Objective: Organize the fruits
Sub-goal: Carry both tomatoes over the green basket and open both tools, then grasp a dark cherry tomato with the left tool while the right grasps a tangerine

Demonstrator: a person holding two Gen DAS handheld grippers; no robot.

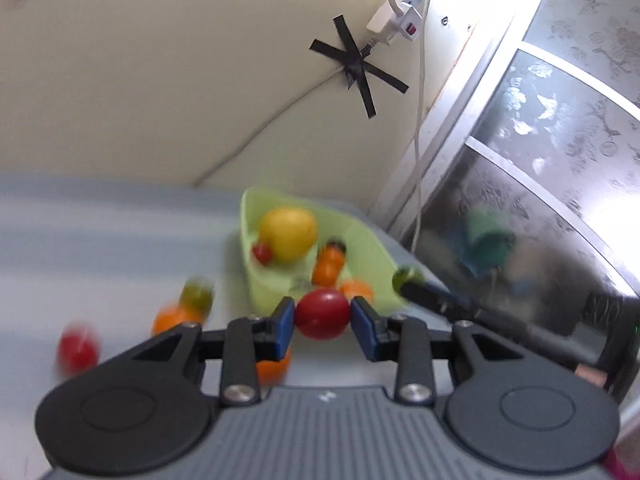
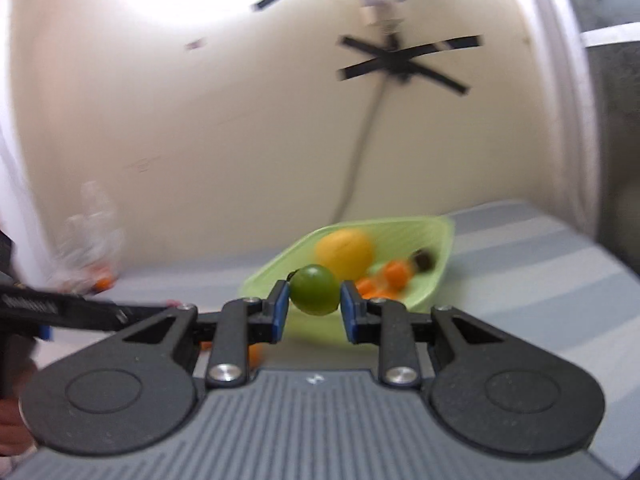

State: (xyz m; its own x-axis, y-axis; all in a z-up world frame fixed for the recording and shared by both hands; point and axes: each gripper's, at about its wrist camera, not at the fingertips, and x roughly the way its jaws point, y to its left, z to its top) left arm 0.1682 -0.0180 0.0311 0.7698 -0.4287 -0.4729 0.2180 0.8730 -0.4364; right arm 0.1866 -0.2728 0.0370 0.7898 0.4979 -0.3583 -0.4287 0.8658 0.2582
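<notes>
My left gripper [image 1: 323, 314] is shut on a red fruit [image 1: 322, 313], held above the table just in front of the light green bowl [image 1: 368, 240]. The bowl holds a yellow fruit [image 1: 289, 233], a small red one [image 1: 262, 253] and orange ones [image 1: 329, 266]. My right gripper [image 2: 313, 300] is shut on a green fruit [image 2: 314, 289], held in front of the same bowl [image 2: 436, 276]; it shows at the bowl's right rim in the left wrist view [image 1: 408, 278]. Loose fruits lie left of the bowl: red [image 1: 77, 346], orange [image 1: 176, 318], green [image 1: 197, 294].
The table has a grey-blue striped cloth [image 2: 520, 264]. A cream wall with a taped cable [image 1: 360, 64] and a power strip [image 1: 396, 12] stands behind. A frosted glass door [image 1: 540, 152] is at the right. A clear plastic bag [image 2: 86, 236] lies at the far left.
</notes>
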